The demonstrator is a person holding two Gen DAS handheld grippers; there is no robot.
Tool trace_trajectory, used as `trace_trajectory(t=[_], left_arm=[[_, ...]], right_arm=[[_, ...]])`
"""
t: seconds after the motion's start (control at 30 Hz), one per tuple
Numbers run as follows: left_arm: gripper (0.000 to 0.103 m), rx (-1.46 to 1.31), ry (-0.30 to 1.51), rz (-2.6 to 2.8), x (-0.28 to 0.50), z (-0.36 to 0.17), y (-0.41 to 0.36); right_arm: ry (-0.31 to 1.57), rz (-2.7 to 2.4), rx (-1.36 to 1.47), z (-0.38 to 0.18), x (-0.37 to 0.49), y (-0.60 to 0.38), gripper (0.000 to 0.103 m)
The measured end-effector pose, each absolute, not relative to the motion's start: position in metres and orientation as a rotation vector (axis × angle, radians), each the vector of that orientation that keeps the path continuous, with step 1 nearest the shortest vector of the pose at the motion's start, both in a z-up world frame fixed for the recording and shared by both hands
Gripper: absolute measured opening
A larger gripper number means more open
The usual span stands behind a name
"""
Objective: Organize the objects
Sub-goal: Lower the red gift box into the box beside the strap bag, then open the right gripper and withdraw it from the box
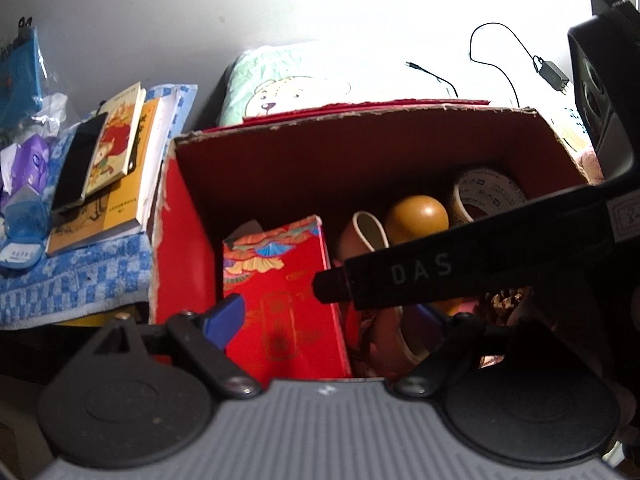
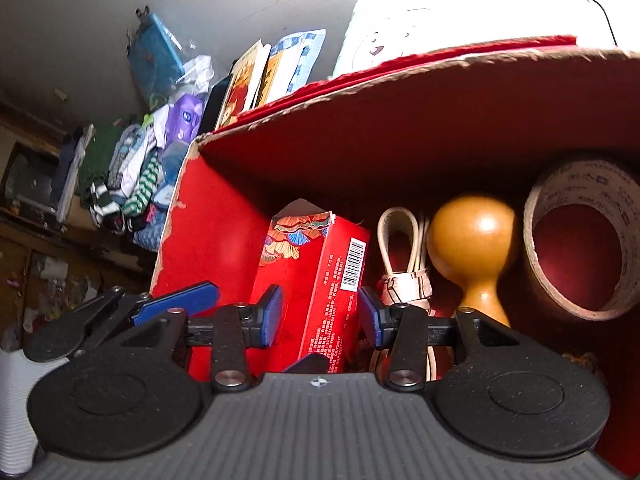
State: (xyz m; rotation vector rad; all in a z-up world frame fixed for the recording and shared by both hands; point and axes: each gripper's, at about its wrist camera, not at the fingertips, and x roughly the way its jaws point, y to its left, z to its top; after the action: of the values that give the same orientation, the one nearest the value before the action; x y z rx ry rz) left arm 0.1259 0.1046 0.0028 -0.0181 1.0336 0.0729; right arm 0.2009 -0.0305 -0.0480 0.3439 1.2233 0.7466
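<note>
While the right tongs [image 2: 320,316] reach down into the red cardboard box [image 2: 208,240], their two blue pads stand on either side of the upright red packet [image 2: 316,280] at the lower middle of the right wrist view, with a gap showing on both flanks (so the jaws are parted, not yet clamped). The step in hand looks like setting that packet in place, or taking hold of it, among the box's contents: to its right sit a pale looped strap [image 2: 400,248], a wooden gourd-shaped piece [image 2: 472,248] and a roll of tape [image 2: 584,248] at the right edge of the frame.

From the left wrist view, the left tongs [image 1: 332,320] hover over the box's near rim at the bottom of the frame; one blue pad [image 1: 226,322] shows, but the right gripper's black body crosses the other side, so their spread cannot be told. Books [image 1: 116,148] and a dark phone [image 1: 78,164] lie on a blue checked cloth [image 1: 80,276] at middle left, outside the box.

If a grasp is meant, the next move calls for closing squarely on the packet's narrow sides without tipping it against the strap.
</note>
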Motion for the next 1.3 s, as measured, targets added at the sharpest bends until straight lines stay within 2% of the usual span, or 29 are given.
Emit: trace_trajectory(t=[0.97,1.3], left_arm=[[0.088,-0.017,0.963,0.199,0.118,0.02,0.104],[0.093,0.006,0.95,0.214,0.109,0.024,0.095]], right_arm=[[0.959,0.403,0.17,-0.007,0.15,-0.067,0.045],[0.928,0.35,0.139,-0.001,0.132,-0.074,0.045]])
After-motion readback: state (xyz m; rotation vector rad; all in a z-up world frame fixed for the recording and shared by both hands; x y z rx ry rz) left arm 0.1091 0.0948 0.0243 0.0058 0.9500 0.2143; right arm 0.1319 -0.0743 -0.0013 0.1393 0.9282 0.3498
